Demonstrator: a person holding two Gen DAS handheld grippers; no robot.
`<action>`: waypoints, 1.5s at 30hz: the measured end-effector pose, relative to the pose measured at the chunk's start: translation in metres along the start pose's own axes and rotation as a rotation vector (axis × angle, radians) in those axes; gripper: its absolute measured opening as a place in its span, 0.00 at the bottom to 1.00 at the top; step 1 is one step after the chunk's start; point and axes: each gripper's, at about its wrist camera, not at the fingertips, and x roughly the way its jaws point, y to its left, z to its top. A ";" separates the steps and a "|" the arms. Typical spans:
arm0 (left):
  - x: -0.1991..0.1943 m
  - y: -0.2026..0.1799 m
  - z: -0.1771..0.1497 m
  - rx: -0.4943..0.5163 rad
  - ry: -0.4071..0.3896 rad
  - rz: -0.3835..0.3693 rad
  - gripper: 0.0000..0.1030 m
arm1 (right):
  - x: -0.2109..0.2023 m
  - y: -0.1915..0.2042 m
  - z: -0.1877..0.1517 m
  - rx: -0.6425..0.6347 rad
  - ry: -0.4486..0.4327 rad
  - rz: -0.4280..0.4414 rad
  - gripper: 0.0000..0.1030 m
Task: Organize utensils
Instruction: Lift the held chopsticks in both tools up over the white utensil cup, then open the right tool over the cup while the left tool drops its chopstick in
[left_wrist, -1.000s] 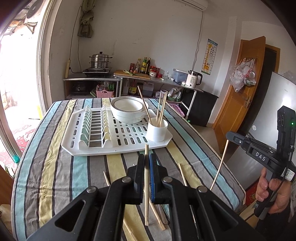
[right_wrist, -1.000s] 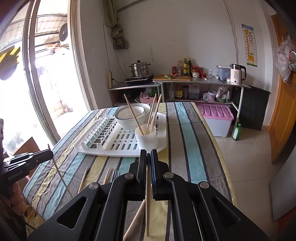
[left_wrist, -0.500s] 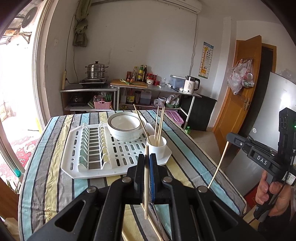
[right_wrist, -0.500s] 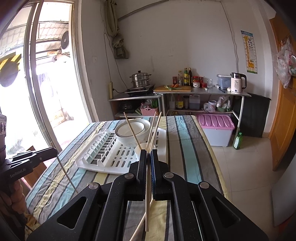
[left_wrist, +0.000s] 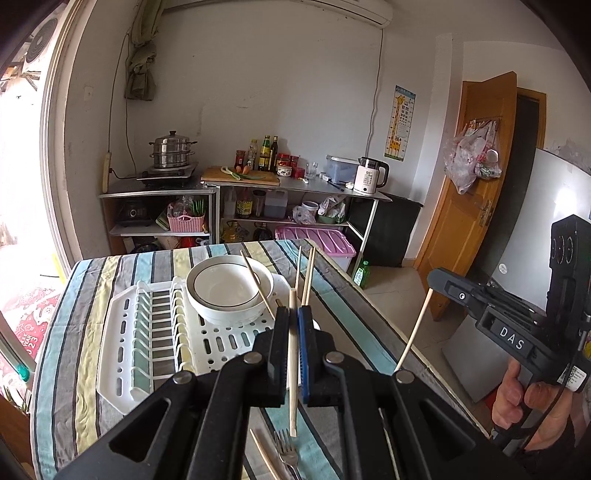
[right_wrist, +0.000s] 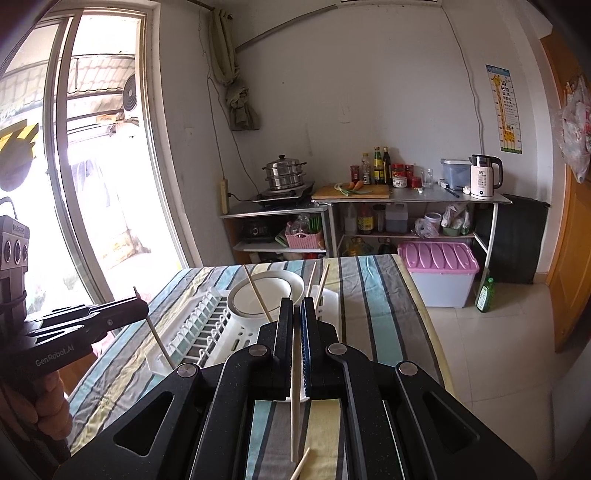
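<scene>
We judge each chopstick light, stiff, slick: left gripper (left_wrist: 293, 325) jaws pinch one chopstick (left_wrist: 293, 369) mid-shaft above the tabletop (left_wrist: 85, 369), right gripper (right_wrist: 297, 325) jaws pinch another (right_wrist: 295, 398) likewise.

A pale wooden chopstick (left_wrist: 293, 354) stands nearly upright, clamped between black jaws above the striped table (left_wrist: 88, 354). A second chopstick (right_wrist: 295, 373) is clamped likewise. More chopsticks (left_wrist: 308, 275) lean together beside a white bowl (left_wrist: 229, 291). A fork (left_wrist: 286, 448) lies on the table.
</scene>
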 end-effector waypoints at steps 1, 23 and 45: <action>0.004 0.000 0.005 -0.001 -0.004 -0.004 0.05 | 0.003 -0.001 0.003 0.003 -0.002 0.003 0.04; 0.069 0.012 0.071 -0.016 -0.061 -0.034 0.05 | 0.072 -0.011 0.054 0.031 -0.065 0.025 0.04; 0.128 0.029 0.048 -0.048 0.044 -0.018 0.05 | 0.135 -0.030 0.028 0.060 0.042 -0.007 0.04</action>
